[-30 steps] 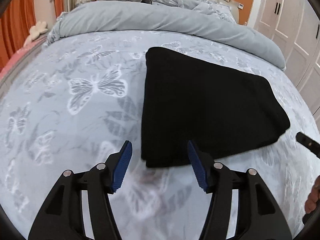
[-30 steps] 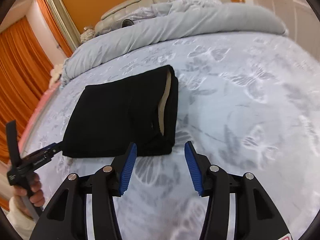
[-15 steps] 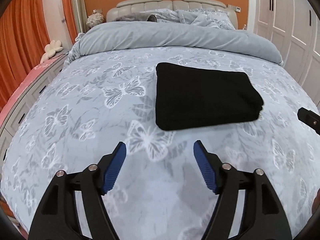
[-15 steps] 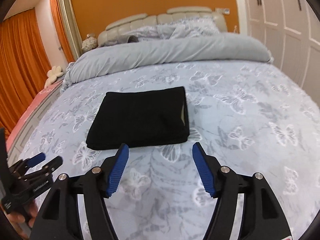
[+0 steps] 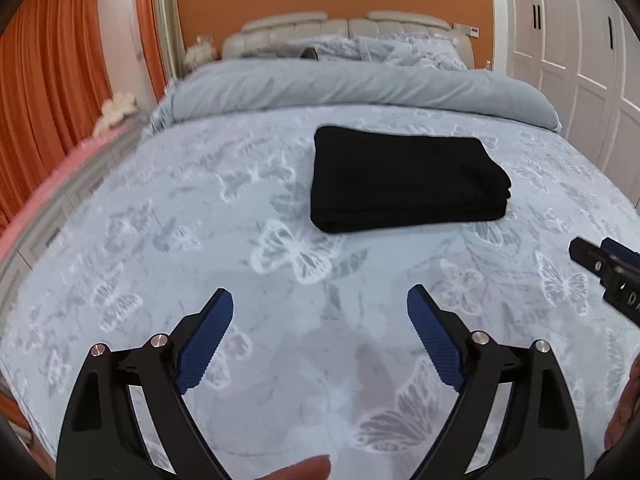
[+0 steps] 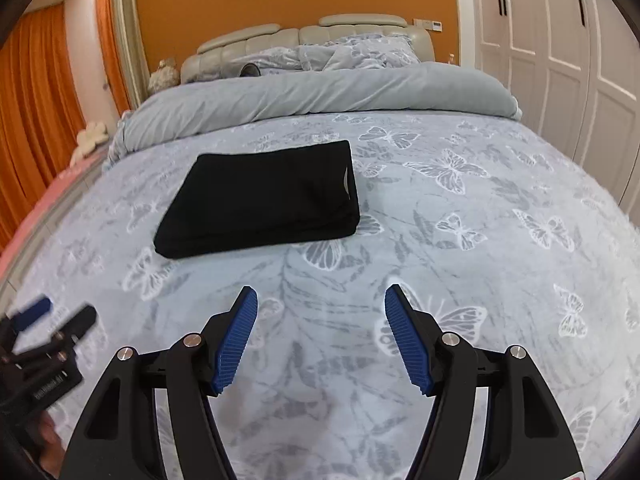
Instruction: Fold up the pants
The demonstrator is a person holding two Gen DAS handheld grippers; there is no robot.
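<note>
The black pants lie folded into a neat flat rectangle in the middle of the bed, and show again as the pants in the right wrist view. My left gripper hangs well short of them over bare bedspread, its jaws still opening and nothing between them. My right gripper is open too, empty, and also short of the pants. Each gripper shows at the edge of the other's view: the right gripper and the left gripper.
The bedspread is light blue with butterfly prints. A rolled grey duvet and pillows lie at the head, before a padded headboard. Orange curtains hang on the left, white wardrobe doors stand on the right. A fingertip shows at the bottom edge.
Both grippers have pulled back and up from the folded pants, which now lie farther off. Both sets of jaws have spread wider, the left more. The pants have not moved.
</note>
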